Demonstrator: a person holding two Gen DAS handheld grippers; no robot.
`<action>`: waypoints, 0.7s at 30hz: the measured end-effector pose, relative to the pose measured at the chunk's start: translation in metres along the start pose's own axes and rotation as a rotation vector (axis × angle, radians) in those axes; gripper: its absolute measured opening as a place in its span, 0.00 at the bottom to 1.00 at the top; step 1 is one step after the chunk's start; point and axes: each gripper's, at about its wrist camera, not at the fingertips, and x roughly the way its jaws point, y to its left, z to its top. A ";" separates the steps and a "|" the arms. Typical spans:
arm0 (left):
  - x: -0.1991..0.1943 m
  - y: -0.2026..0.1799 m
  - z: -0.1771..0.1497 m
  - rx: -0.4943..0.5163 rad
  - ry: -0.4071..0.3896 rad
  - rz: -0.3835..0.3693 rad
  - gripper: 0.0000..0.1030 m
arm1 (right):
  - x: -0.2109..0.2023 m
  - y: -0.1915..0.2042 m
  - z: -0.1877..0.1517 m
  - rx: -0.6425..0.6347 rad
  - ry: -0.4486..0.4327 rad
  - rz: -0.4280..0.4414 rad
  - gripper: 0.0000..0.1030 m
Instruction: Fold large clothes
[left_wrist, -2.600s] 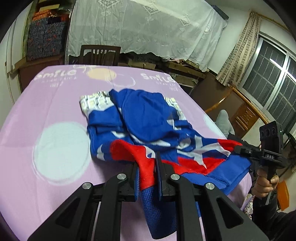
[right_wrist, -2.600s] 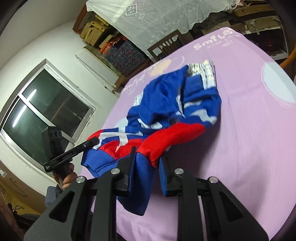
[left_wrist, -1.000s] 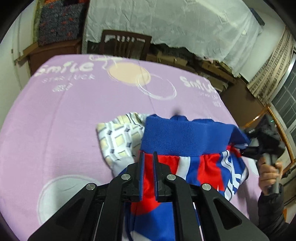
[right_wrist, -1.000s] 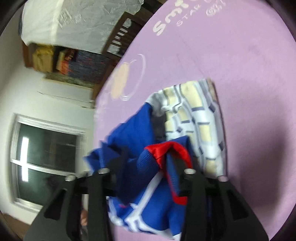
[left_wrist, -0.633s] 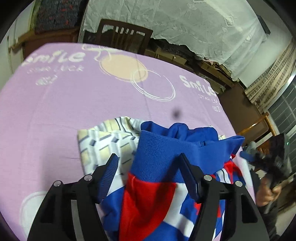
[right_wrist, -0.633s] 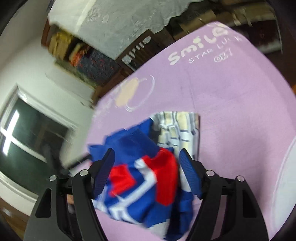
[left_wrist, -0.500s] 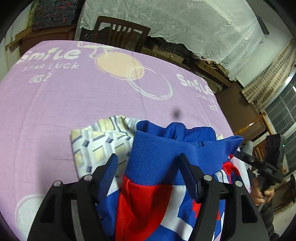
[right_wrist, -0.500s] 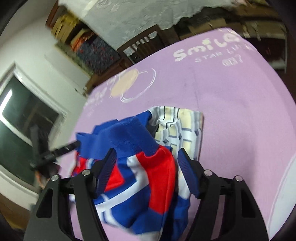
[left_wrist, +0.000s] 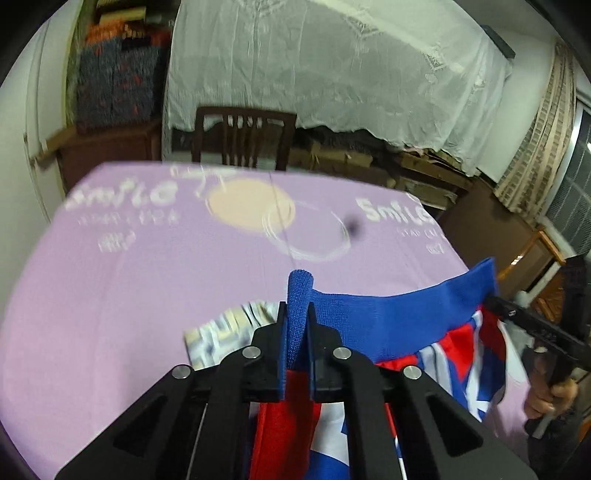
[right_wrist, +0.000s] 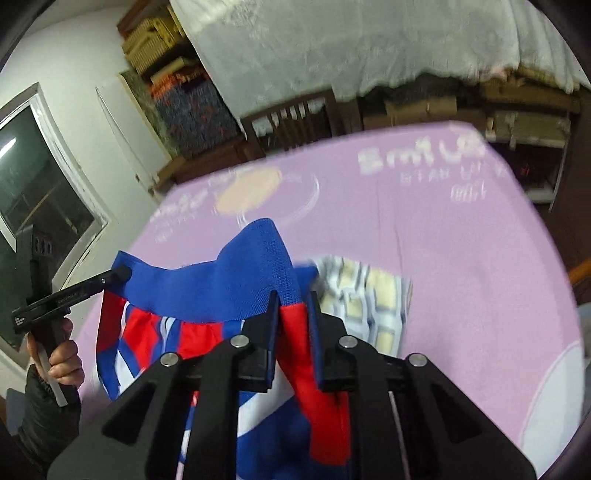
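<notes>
Hem of the jersey (left_wrist: 369, 317) was pinched by both claws, left claw (left_wrist: 296, 325) and right claw (right_wrist: 291, 314); I judged keeping it taut and level best before laying it on the desk (left_wrist: 147, 277).

Dim indoor light, perhaps from overhead; motion blur smears both views (fisheye-bent edges)
</notes>
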 end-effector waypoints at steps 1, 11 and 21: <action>0.003 -0.002 0.002 0.006 0.000 0.014 0.08 | -0.002 0.004 0.004 -0.007 -0.017 -0.021 0.13; 0.091 0.014 -0.033 0.025 0.159 0.138 0.15 | 0.092 -0.038 -0.021 0.161 0.161 -0.147 0.13; 0.061 0.013 -0.025 0.015 0.094 0.237 0.48 | 0.078 -0.055 -0.018 0.250 0.143 -0.097 0.31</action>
